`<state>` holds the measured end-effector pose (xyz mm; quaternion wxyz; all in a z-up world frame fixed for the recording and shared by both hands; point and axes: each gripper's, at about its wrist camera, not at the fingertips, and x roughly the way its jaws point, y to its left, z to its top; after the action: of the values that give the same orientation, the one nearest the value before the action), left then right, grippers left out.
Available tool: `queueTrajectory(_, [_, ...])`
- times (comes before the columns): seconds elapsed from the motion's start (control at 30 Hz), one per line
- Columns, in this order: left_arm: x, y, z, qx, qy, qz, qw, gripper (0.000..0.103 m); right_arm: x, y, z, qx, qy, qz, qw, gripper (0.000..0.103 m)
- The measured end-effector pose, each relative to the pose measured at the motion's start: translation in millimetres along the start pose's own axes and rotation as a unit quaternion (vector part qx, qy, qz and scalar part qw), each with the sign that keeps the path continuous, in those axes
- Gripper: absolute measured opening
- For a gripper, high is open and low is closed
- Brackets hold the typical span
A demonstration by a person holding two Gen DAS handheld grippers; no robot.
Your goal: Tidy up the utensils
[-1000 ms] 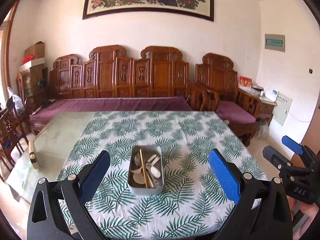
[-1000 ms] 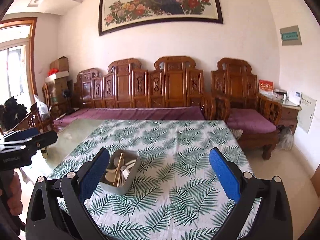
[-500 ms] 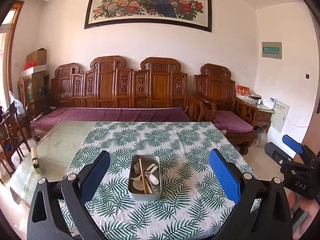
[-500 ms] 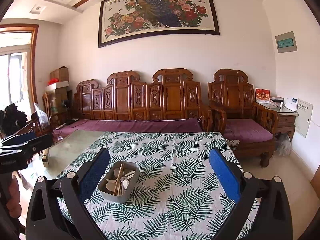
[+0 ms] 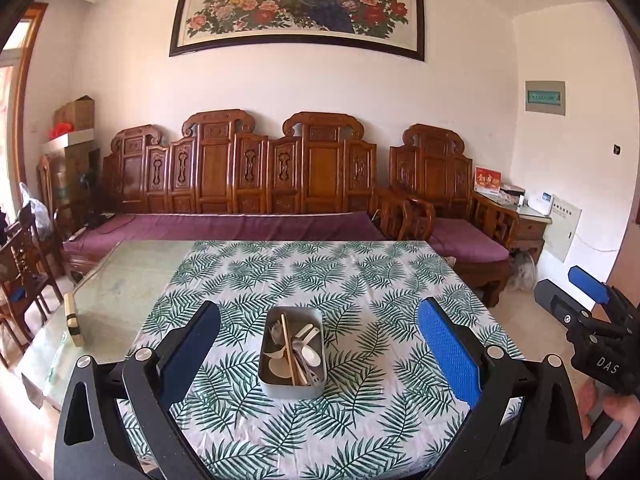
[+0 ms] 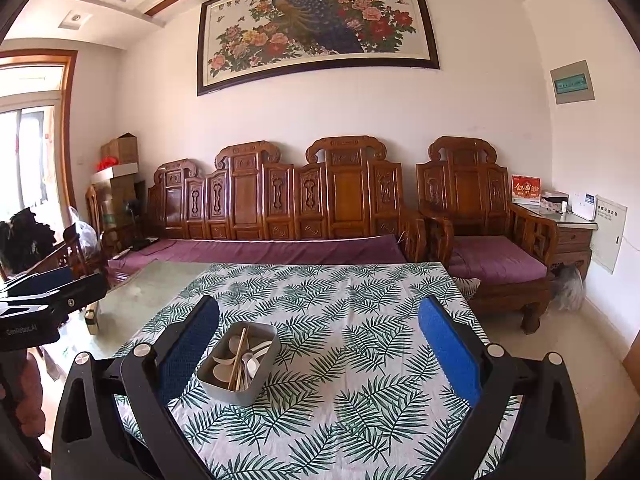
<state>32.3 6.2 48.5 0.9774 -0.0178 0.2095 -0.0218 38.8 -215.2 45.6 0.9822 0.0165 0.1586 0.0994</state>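
Lying jumbled in the grey rectangular metal tin [image 5: 291, 354] on the leaf-print bench [image 5: 360, 280], white spoons [image 5: 310, 354] and wooden chopsticks [image 5: 289, 350] are seen; both grippers' fingers are spread, nothing held. Stage unclear.

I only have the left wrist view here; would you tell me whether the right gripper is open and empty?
Observer: Yes, the right gripper is open, with nothing between its pads.
Operator: Is the metal tin centred between its fingers?
Observer: No, the metal tin sits off toward its left finger, on the leaf-print tablecloth.
Operator: Does my side show there?
Observer: The left gripper shows at the frame's left edge, with a pinkish sleeve below it.
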Motion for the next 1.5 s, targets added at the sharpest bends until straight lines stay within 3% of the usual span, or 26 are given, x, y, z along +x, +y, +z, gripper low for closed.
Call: queueTrajectory(1.5, [5,-4,-5,0.017,0.001,0.013,0.9998,0.095,7,15,-10,0.001,0.002,0.006,1.0,0.1])
